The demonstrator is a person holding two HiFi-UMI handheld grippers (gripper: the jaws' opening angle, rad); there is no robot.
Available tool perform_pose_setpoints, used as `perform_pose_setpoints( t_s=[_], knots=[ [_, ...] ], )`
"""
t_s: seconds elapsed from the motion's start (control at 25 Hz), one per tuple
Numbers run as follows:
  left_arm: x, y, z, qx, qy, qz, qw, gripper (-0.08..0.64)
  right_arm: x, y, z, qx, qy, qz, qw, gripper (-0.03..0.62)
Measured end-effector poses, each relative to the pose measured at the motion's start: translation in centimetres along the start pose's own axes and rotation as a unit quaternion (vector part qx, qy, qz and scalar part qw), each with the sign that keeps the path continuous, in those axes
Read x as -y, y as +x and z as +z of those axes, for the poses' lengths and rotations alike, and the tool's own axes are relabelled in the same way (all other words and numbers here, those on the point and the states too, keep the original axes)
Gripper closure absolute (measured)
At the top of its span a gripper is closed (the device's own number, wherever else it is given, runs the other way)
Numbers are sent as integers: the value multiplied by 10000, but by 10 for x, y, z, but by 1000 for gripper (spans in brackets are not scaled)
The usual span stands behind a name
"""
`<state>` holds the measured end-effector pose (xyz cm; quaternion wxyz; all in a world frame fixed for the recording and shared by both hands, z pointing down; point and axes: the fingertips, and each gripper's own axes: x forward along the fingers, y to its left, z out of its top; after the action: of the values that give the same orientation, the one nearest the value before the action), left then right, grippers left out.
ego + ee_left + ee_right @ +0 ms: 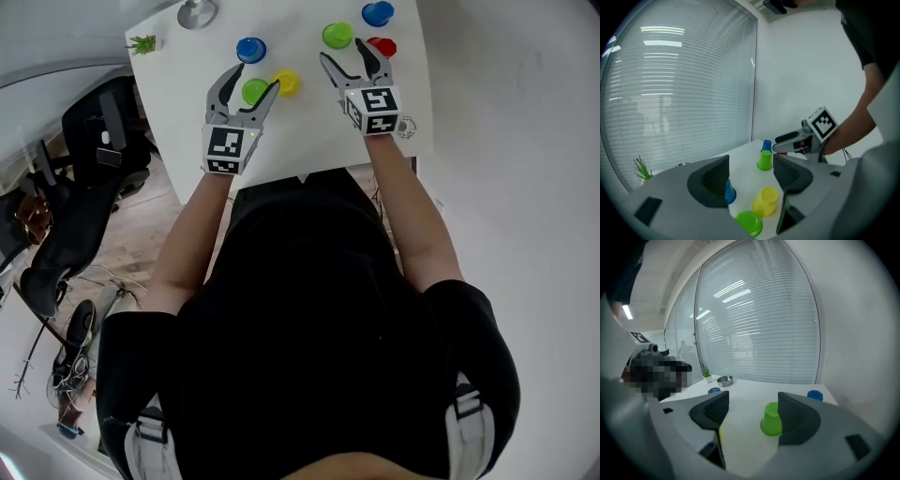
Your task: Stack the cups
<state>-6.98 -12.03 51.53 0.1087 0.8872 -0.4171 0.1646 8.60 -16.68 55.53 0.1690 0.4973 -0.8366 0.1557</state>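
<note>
- White tabletop (300, 141): both tools are held over it, pointing away from the person.
- Left tool (259, 75): its jaws are spread wide and the pads press on nothing.
- Right tool (340, 49): its jaws are likewise wide apart, with nothing gripped.
- Metal dish (197, 13): seen well beyond the left tool, at the tabletop's far edge.
- First green cup (254, 91): seen from above between the left tool's open jaws. In the left gripper view it sits low, beneath the jaws, and neither pad touches it.
- Yellow cup (288, 82): found just beside the left tool's right jaw, on its outer side, near the first green cup.
- First blue cup (250, 49): found just ahead of the left tool's left jaw tip.
- Second green cup (337, 36): stood upside down just ahead of the right tool. In the right gripper view it is framed in the gap, close to the right jaw.
- Red cup (382, 46): found just right of the right tool's right jaw.
- Second blue cup (378, 13): placed beyond the red cup, ahead and right of the right tool.
- Small potted plant (142, 43): set at the far left corner, well left of the left tool.
</note>
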Motion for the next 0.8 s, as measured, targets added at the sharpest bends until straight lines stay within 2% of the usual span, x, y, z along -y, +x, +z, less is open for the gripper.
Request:
perform_pose_setpoints(
  t_s=[0.24, 0.56, 0.64, 0.8],
  knots=[
    [13, 29, 26, 153, 56, -73, 9998, 255, 29, 30, -22, -194, 106, -480, 9986, 258],
    [21, 33, 25, 83, -38, -25, 10000, 258, 46, 61, -55, -564, 464, -577, 9957, 261],
    [20, 32, 22, 36, -36, -1, 10000, 258, 50, 66, -61, -665, 451, -589, 9950, 281],
    [18, 29, 17, -35, -30, 72, 10000, 258, 54, 71, -71, -902, 327, -588, 9936, 370]
  ],
)
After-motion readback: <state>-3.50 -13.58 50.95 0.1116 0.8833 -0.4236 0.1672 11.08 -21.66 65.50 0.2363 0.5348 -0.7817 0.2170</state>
